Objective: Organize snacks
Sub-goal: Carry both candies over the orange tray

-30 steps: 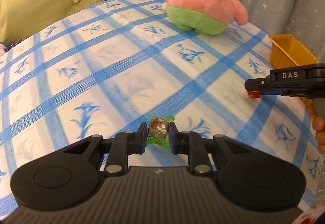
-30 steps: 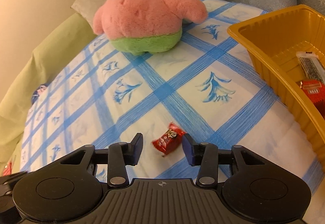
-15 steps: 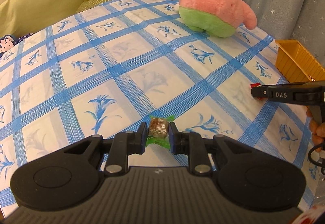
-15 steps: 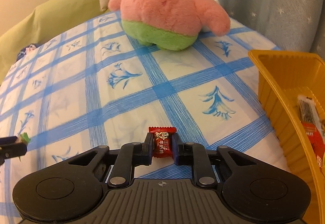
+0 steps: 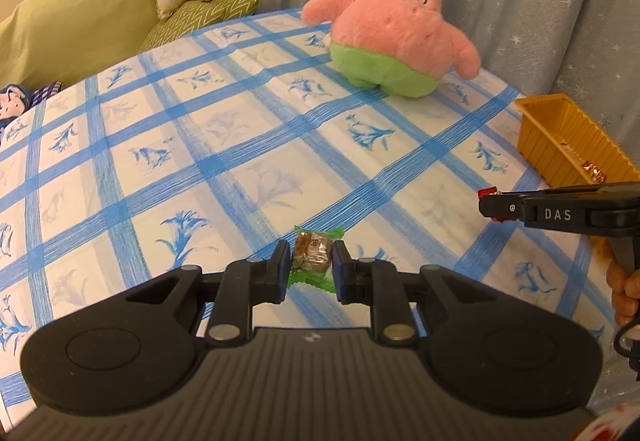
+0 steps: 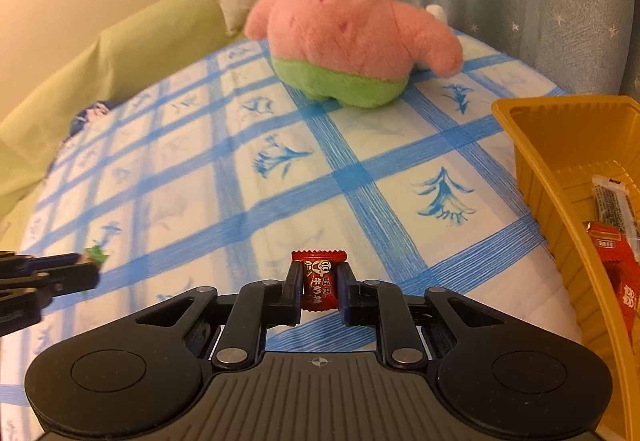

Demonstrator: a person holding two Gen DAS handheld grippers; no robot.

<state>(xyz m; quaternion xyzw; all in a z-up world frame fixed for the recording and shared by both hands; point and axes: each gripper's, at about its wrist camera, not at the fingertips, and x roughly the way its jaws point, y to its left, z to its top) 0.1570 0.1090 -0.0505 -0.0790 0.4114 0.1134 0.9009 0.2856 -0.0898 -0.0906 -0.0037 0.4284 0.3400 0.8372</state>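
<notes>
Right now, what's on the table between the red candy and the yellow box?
Nothing. In the right wrist view, only bare blue-checked tablecloth lies between the red candy, pinched in the right gripper, and the yellow box.

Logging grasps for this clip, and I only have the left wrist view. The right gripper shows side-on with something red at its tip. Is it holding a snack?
Observer: Yes. The right gripper has its jaws shut on a red candy, with the wrapper end sticking up above them.
Reviewer: Is the yellow tray empty? I see mostly its outer wall.
Observer: No. The yellow tray holds a red packet and a clear-wrapped bar.
Reviewer: Is the candy over the tray?
Observer: No. It is over the tablecloth, left of the tray's rim.
</notes>
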